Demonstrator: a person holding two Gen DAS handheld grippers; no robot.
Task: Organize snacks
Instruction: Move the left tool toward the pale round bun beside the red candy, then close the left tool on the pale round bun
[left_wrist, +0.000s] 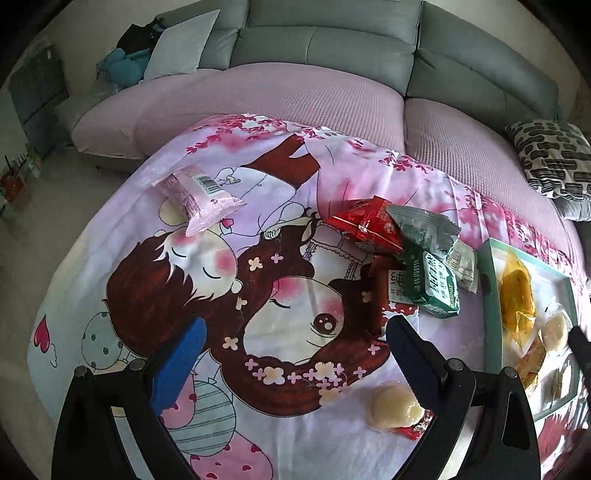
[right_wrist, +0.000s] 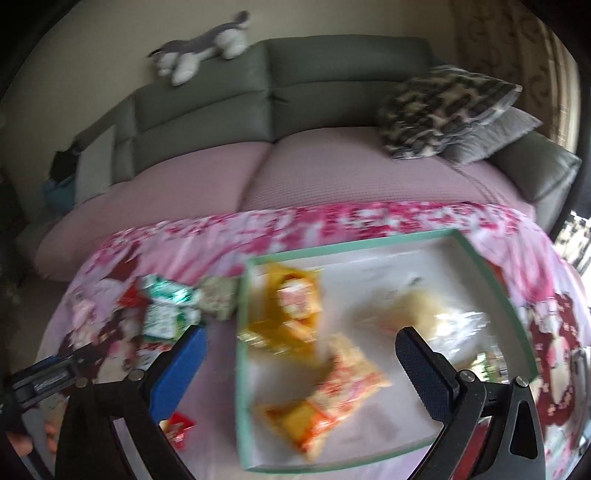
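My left gripper (left_wrist: 295, 336) hangs open over the cartoon-printed cloth (left_wrist: 207, 280), nothing between its fingers. A pale round bun in clear wrap (left_wrist: 395, 408) lies just by its right finger. Farther off sit a pink packet (left_wrist: 199, 192) and a pile of red (left_wrist: 365, 223) and green packets (left_wrist: 436, 284). The mint-rimmed tray (left_wrist: 491, 295) is at the right. In the blurred right wrist view, my right gripper (right_wrist: 301, 345) is open above the tray (right_wrist: 243, 350), which holds a yellow packet (right_wrist: 288, 310), an orange packet (right_wrist: 332, 398) and pale wrapped buns (right_wrist: 424, 314).
A grey sofa with a pink cover (left_wrist: 295, 99) lies behind the cloth. Patterned cushions (right_wrist: 443, 110) sit on its right end, and a plush toy (right_wrist: 203, 51) on the backrest. A small red packet (right_wrist: 179, 430) lies left of the tray. The other gripper's body (right_wrist: 40, 380) shows at the left edge.
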